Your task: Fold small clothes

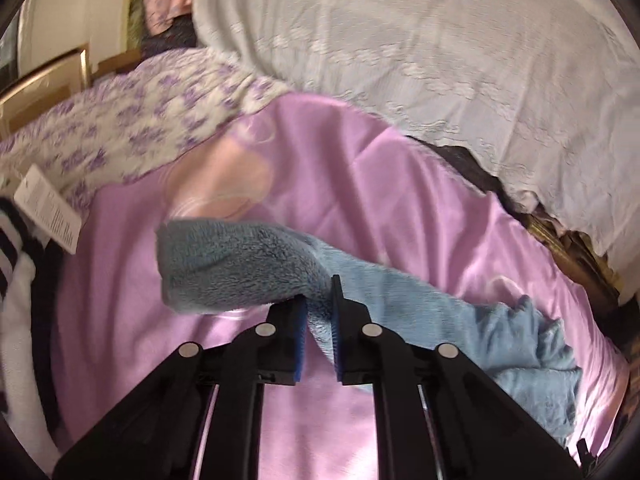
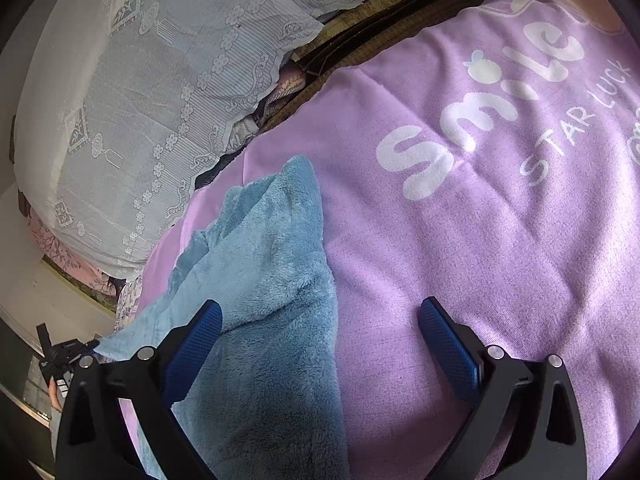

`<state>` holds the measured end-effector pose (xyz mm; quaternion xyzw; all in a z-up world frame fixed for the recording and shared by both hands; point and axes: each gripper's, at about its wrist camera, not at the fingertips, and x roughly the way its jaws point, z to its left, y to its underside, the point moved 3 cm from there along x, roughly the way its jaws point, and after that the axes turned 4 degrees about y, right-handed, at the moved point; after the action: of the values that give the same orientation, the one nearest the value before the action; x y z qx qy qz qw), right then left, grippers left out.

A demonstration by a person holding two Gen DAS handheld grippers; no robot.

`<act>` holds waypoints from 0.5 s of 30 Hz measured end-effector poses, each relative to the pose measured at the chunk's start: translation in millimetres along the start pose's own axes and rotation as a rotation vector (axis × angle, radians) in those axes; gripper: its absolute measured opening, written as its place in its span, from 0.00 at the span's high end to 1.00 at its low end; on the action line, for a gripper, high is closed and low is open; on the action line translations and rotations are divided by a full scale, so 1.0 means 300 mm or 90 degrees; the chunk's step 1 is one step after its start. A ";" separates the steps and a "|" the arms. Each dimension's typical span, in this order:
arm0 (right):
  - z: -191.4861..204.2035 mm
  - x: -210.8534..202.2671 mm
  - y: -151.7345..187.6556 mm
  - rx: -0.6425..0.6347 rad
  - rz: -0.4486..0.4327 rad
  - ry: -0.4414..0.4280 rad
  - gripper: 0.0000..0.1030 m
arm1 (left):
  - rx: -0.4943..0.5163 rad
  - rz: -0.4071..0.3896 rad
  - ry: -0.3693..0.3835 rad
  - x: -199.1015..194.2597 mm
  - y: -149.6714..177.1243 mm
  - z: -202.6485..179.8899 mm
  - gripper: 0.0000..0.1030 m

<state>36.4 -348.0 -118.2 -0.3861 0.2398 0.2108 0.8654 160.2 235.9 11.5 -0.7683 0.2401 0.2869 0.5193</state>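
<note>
Left gripper (image 1: 320, 312): clamped on a fold of the blue fleece (image 1: 248, 256), which hangs lifted over the sheet.
Right gripper (image 2: 320, 344): jaws spread wide, nothing pinched; its left pad (image 2: 196, 344) rests by the fleece edge, the right one over bare sheet.
Fleece: fluffy blue garment, partly raised, the rest trailing across the sheet (image 2: 460, 264).
Sheet: lilac, printed in white "smile" (image 2: 480, 120) and "STAR LUCK" (image 2: 576, 120).
Tag (image 1: 48, 208): white, print too small to read.
Lace cover (image 1: 420, 40): white, beside the sheet.
</note>
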 end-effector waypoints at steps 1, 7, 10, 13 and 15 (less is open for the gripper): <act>0.000 0.000 0.000 0.000 0.000 0.000 0.03 | 0.010 -0.002 0.005 -0.011 -0.003 -0.029 0.91; -0.007 0.006 0.007 -0.001 0.001 0.003 0.03 | 0.127 -0.037 0.010 -0.082 0.029 -0.282 0.91; -0.006 0.008 0.008 -0.001 0.001 0.004 0.03 | 0.179 -0.041 0.037 -0.102 0.070 -0.424 0.92; -0.005 0.009 0.011 -0.002 0.002 0.007 0.03 | 0.221 -0.034 0.070 -0.109 0.120 -0.552 0.92; -0.004 0.009 0.012 -0.002 0.003 0.009 0.03 | 0.247 -0.027 0.090 -0.108 0.160 -0.630 0.92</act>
<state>36.3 -346.3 -122.5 -0.3884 0.2463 0.2105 0.8626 141.0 44.8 58.1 -0.6773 0.3103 0.1696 0.6452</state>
